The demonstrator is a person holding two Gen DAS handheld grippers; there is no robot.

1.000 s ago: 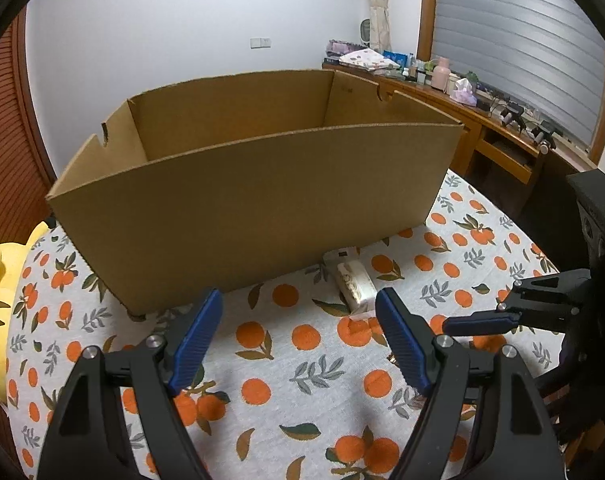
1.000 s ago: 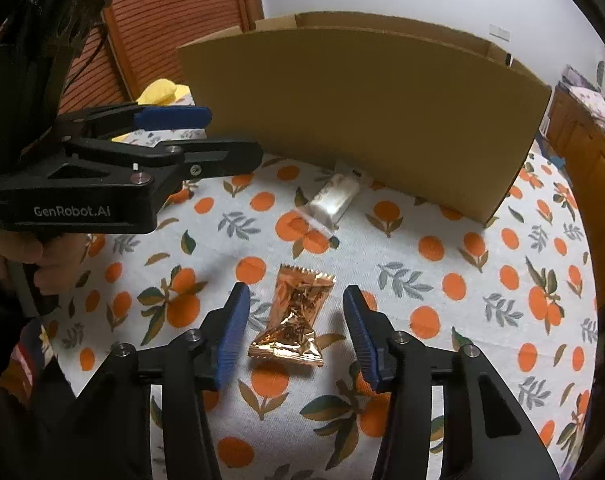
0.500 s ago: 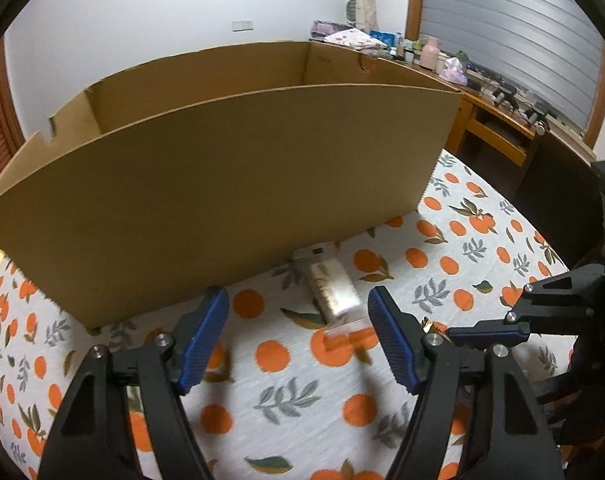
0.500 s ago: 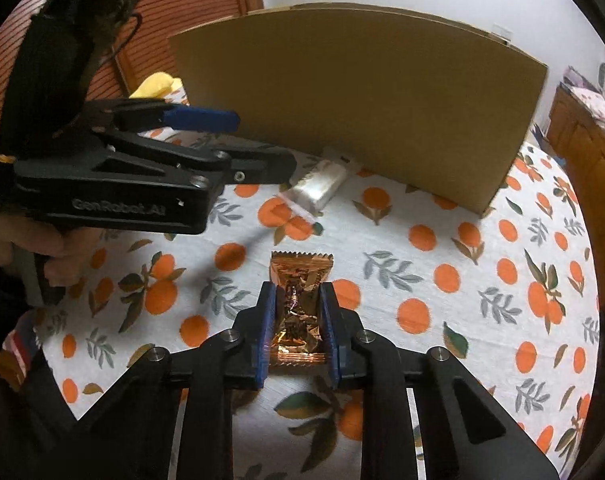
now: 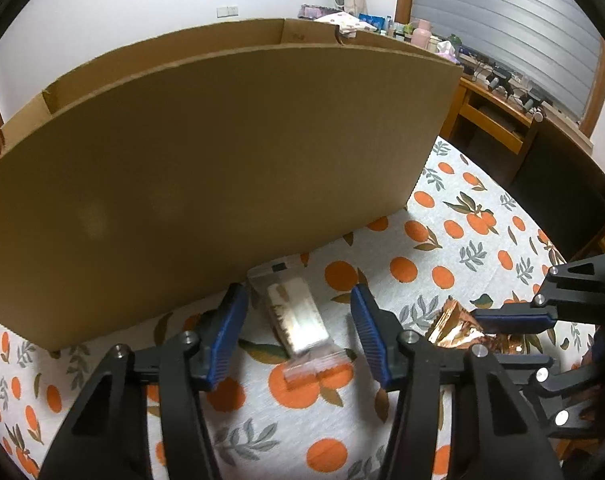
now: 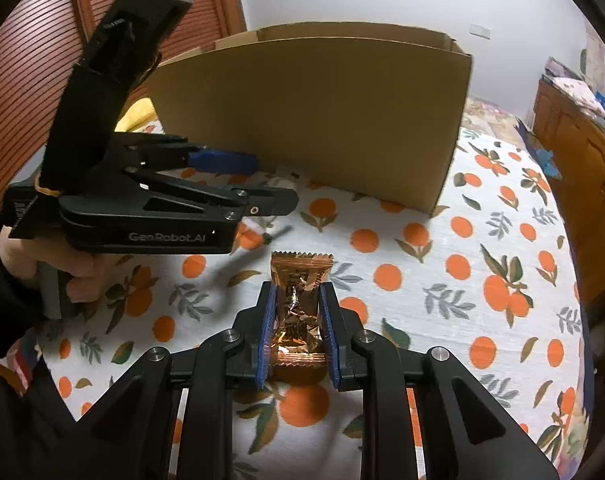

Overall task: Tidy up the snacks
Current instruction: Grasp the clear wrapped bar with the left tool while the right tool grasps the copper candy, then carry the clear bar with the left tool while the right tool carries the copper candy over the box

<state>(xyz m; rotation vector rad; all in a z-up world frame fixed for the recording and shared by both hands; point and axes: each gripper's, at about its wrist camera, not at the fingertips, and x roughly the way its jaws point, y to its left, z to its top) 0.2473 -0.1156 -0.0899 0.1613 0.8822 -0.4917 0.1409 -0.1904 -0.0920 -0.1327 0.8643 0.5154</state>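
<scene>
A clear-wrapped white snack bar (image 5: 297, 318) lies on the orange-print tablecloth just in front of the tall cardboard box (image 5: 222, 168). My left gripper (image 5: 298, 334) straddles it, jaws closing, the blue pads still a little apart from the wrapper on both sides. My right gripper (image 6: 297, 334) is shut on a shiny copper-foil snack packet (image 6: 300, 280), held just above the cloth. In the left wrist view that packet (image 5: 458, 330) shows at the right, in the right gripper (image 5: 490, 330). The right wrist view has the left gripper (image 6: 254, 186) at the left, near the box (image 6: 322, 120).
The round table (image 6: 462, 280) carries a white cloth with oranges. A wooden desk (image 5: 498, 116) with clutter stands at the back right, a slatted wooden door (image 6: 30, 60) to the left. A hand (image 6: 74, 272) holds the left gripper's handle.
The right gripper closed on the foil packet and lifted it a little. The left gripper moved forward and down over the white bar, and its jaws narrowed.
</scene>
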